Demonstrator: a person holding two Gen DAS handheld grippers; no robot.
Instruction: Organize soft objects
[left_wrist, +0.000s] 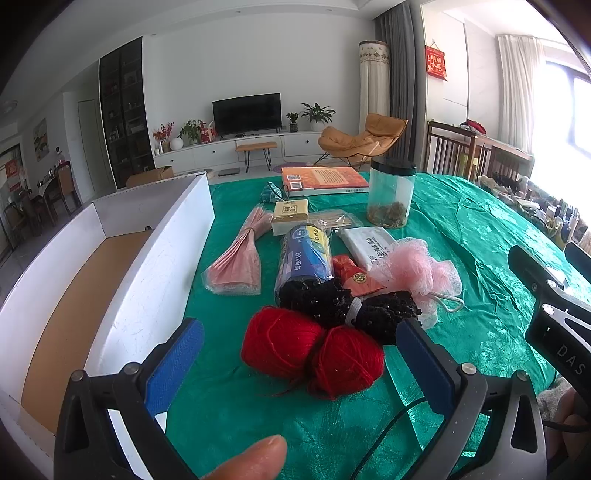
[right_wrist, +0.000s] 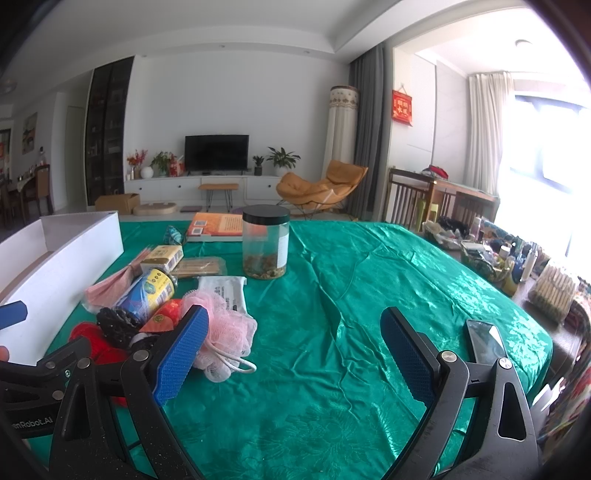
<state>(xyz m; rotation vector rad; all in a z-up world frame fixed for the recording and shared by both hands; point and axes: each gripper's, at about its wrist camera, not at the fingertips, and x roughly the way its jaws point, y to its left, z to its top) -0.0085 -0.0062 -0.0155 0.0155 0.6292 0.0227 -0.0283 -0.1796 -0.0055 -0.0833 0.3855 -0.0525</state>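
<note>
So the whole thing sits on a table with a shiny green cloth (right_wrist: 351, 280) over it. Along the left edge there's a long white box (left_wrist: 122, 295) with a brown cardboard floor, nothing in it that I can see. Far side has an orange book (left_wrist: 323, 179) and a clear jar (left_wrist: 391, 195) with a black lid just right of it.

The soft stuff is piled in the middle: a pink mesh bath pouf (left_wrist: 413, 271) on the right, a black beaded fabric piece (left_wrist: 347, 306) just left of it, and two red yarn balls (left_wrist: 314, 350) nearest, touching each other and the black piece. Behind them lies a blue and yellow roll (left_wrist: 304, 254), with a pink wrapped bundle (left_wrist: 240, 262) to its left.

Left gripper (left_wrist: 299, 369) has its jaws spread wide, either side of the yarn, not touching it. Right gripper (right_wrist: 295, 358) is spread wide too, over bare cloth right of the pouf. A phone (right_wrist: 485, 339) lies near the right edge.
</note>
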